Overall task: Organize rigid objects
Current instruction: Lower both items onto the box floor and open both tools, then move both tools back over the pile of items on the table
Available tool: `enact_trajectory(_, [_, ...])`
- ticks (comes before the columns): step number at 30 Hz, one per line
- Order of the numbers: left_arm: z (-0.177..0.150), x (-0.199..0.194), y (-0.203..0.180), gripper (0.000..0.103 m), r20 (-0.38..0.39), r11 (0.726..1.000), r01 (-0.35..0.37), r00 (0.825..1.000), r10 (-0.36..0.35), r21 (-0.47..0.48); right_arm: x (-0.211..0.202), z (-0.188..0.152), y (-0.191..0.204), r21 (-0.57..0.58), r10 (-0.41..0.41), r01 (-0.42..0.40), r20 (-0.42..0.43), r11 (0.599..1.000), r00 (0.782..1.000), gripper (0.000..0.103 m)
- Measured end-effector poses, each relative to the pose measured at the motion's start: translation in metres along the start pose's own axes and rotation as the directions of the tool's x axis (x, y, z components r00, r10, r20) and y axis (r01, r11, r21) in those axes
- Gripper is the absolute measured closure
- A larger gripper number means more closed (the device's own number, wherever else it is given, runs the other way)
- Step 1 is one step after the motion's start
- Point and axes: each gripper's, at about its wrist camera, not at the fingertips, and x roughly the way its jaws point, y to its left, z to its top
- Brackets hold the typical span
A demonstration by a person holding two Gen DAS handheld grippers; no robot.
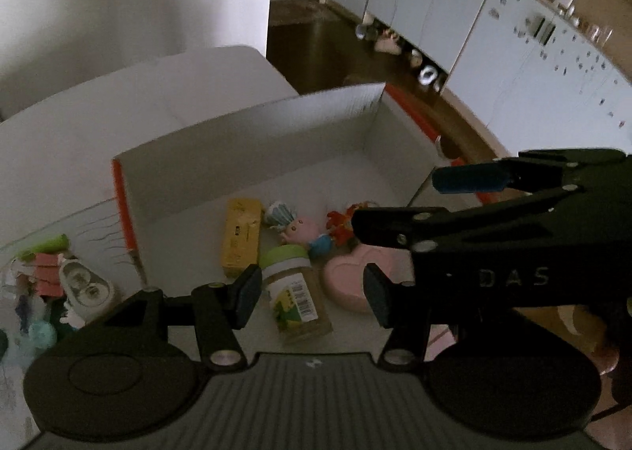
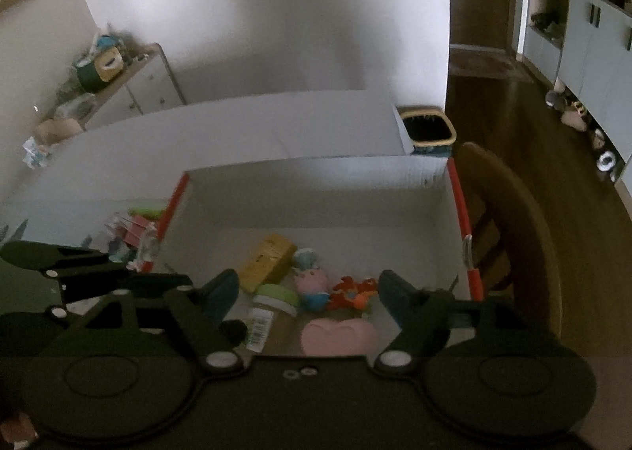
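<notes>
A white box with orange-red edges (image 1: 252,134) (image 2: 316,173) stands on the table. On its floor lie a yellow block (image 1: 241,237) (image 2: 268,262), a small pink and blue doll (image 1: 300,233) (image 2: 312,282), an orange-red toy (image 1: 341,227) (image 2: 351,292), a pink heart-shaped case (image 1: 351,280) (image 2: 339,335) and a jar with a green lid (image 1: 294,292) (image 2: 270,312) on its side. My left gripper (image 1: 312,298) hangs open above the jar without touching it. My right gripper (image 2: 310,298) (image 1: 397,202) is open above the heart and the toys, holding nothing.
Left of the box is a heap of small things, with pink clips (image 1: 47,272) and a white gadget (image 1: 85,284). A wooden chair (image 2: 513,233) stands against the box's right side. Behind the table is a waste basket (image 2: 428,130). Pale cabinets (image 1: 513,55) line the far wall.
</notes>
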Motion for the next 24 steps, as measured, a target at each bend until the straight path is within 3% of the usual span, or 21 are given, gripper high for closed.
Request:
enact_trajectory(10, [-0.018,-0.048,0.026,0.047,0.093,1.0,-0.001,0.996,0.001,-0.004,-0.023,-0.013,0.022,0.031,0.028,-0.031,0.078,0.999,0.997,0.017])
enact_trajectory(12, [-0.023,-0.059,0.035,0.038,0.108,1.0,-0.01,0.994,0.011,-0.008,-0.027,-0.017,0.03,0.035,0.027,-0.031,0.097,0.999,0.995,0.015])
enact_trajectory(19, [-0.044,-0.079,0.068,0.037,0.133,0.998,0.001,0.991,0.008,-0.067,-0.033,-0.03,0.055,0.073,0.017,-0.027,0.142,0.997,0.99,0.006])
enact_trajectory(23, [-0.052,-0.09,0.086,0.035,0.158,0.996,-0.05,0.986,0.06,-0.07,-0.029,-0.035,0.077,0.064,0.016,-0.026,0.147,0.998,0.989,0.003])
enact_trajectory(24, [-0.053,-0.092,0.091,0.031,0.167,0.996,-0.061,0.983,0.072,-0.067,-0.028,-0.035,0.081,0.071,0.021,-0.032,0.15,0.997,0.988,0.002])
